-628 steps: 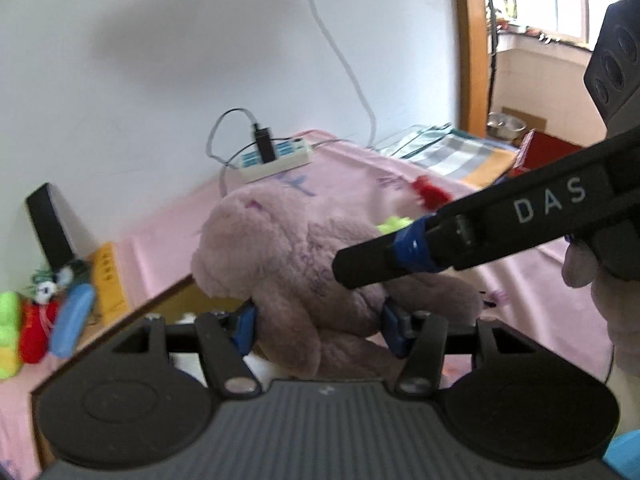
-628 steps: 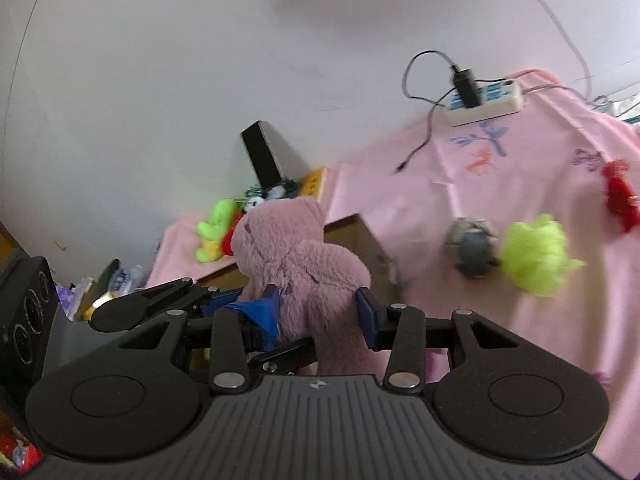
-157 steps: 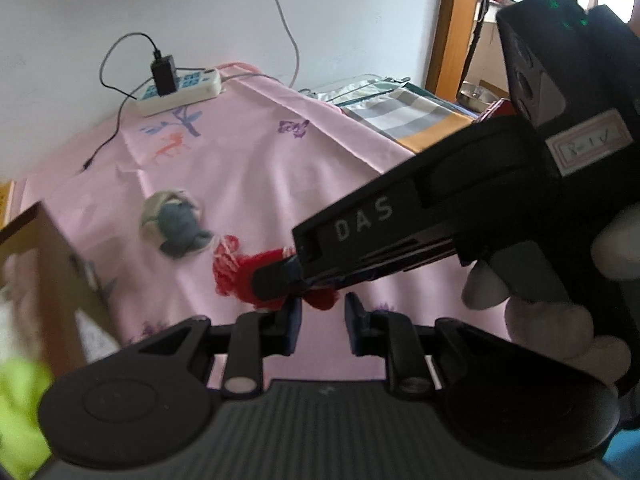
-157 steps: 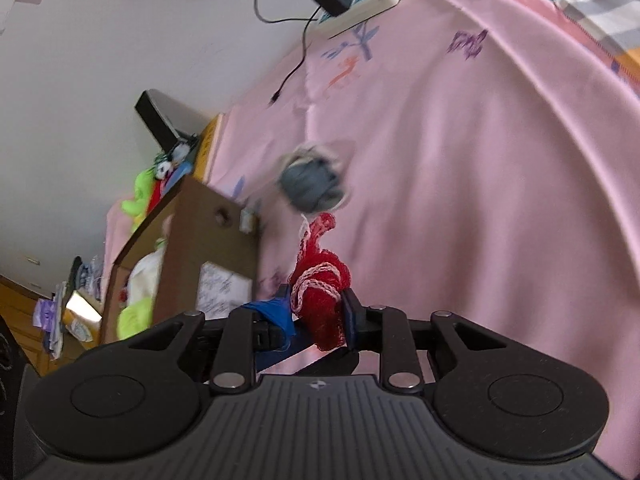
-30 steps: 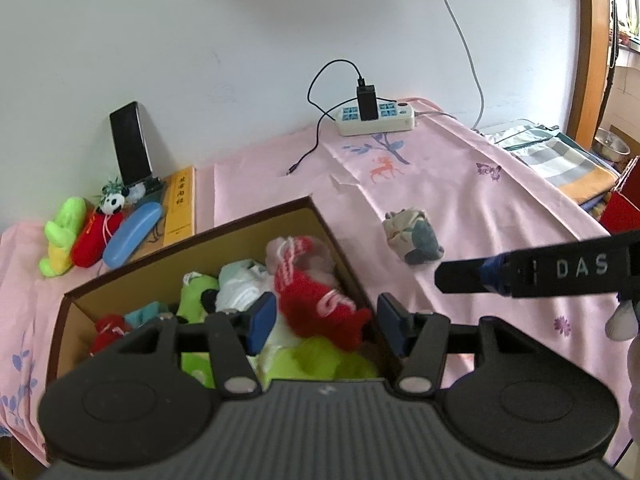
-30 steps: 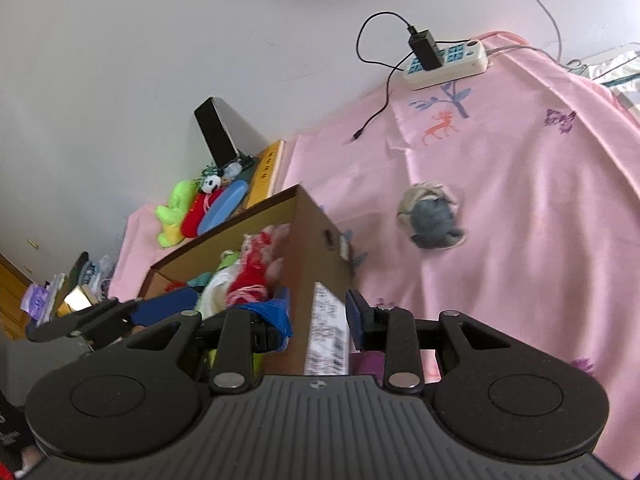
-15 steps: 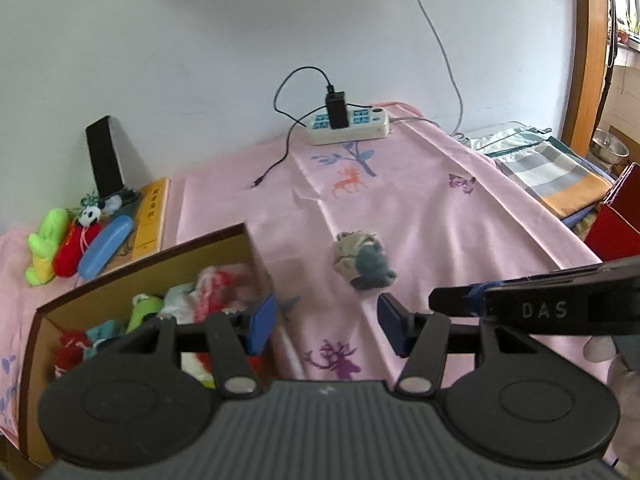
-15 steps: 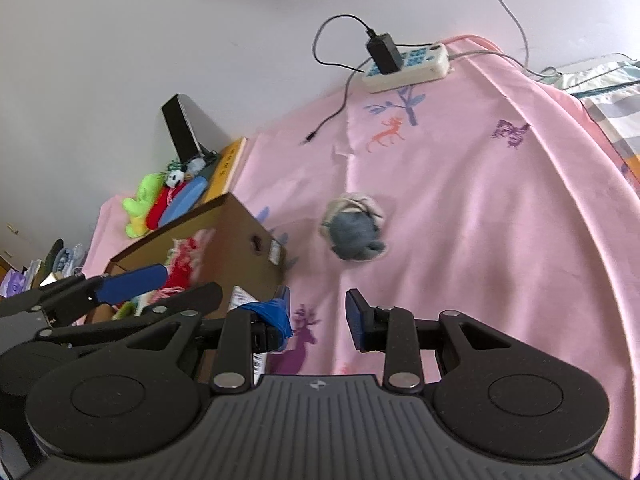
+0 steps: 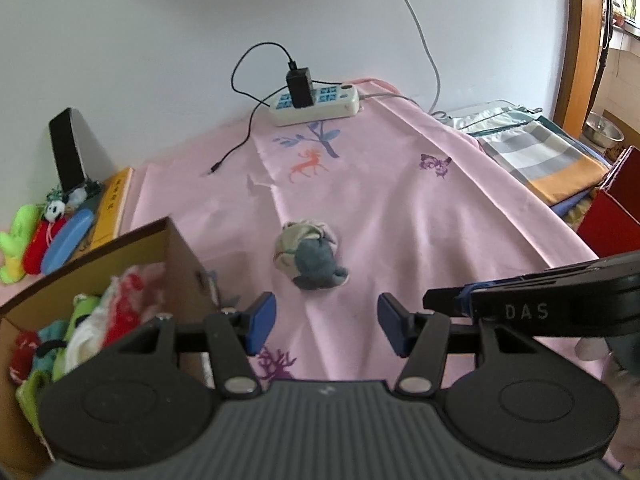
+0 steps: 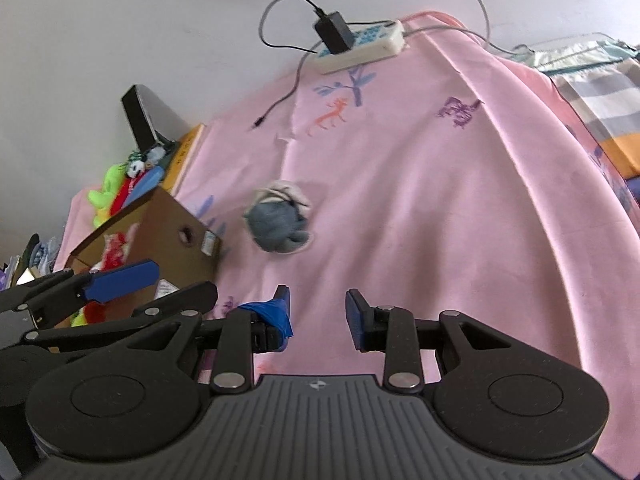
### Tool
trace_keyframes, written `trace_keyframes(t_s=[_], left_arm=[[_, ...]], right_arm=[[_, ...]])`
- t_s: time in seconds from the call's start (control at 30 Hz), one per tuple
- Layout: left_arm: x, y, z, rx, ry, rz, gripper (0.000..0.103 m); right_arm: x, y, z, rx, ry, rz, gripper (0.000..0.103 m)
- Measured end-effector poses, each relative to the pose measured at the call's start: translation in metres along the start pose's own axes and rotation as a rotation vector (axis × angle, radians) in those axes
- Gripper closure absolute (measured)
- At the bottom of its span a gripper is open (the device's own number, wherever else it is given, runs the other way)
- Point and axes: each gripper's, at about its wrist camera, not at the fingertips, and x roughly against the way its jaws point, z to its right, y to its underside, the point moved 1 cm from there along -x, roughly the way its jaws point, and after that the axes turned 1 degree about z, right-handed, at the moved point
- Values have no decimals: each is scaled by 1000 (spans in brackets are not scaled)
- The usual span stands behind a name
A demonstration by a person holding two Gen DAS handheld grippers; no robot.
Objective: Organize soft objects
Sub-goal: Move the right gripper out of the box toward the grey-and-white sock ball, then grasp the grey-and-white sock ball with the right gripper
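A small grey-blue and beige soft toy [image 9: 310, 254] lies on the pink cloth, alone; it also shows in the right wrist view [image 10: 279, 224]. A brown cardboard box [image 9: 176, 264] at the left holds several soft toys, red, green and white; it shows in the right wrist view too [image 10: 168, 224]. My left gripper [image 9: 326, 322] is open and empty, just short of the grey toy. My right gripper [image 10: 318, 314] is open and empty, also short of the toy, to the right of the left one.
A white power strip [image 9: 316, 104] with a black charger and cable lies at the back by the wall. A black phone stand [image 9: 68, 152], a yellow book and small plush toys [image 9: 24, 240] sit at the back left. Folded striped fabric [image 9: 540, 156] lies off the right edge.
Both grippers have swung right, away from the box and toward the grey toy, which is now nearer and centred. Both stay open and empty.
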Motion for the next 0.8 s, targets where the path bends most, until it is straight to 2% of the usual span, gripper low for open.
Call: trace_keyframes(t_s=[0.3,0.6,0.73,0.8], left_arm=[[-54,-9,-1,9,-61,-30,41],[-97,-23,-13,50,-84,-48,40],[-112,-26,-17,63,-85,-66,39],[-116,-27,-19,78,-57,-69,39]], right_arm=[[-26,-35,18,-58,-49,-22,89],[-68,-67,3,-51,-154,-69,88],[-87,-71,1,-63,-171,-99,88],[-97,-72,2,-84,-184,-120,88]])
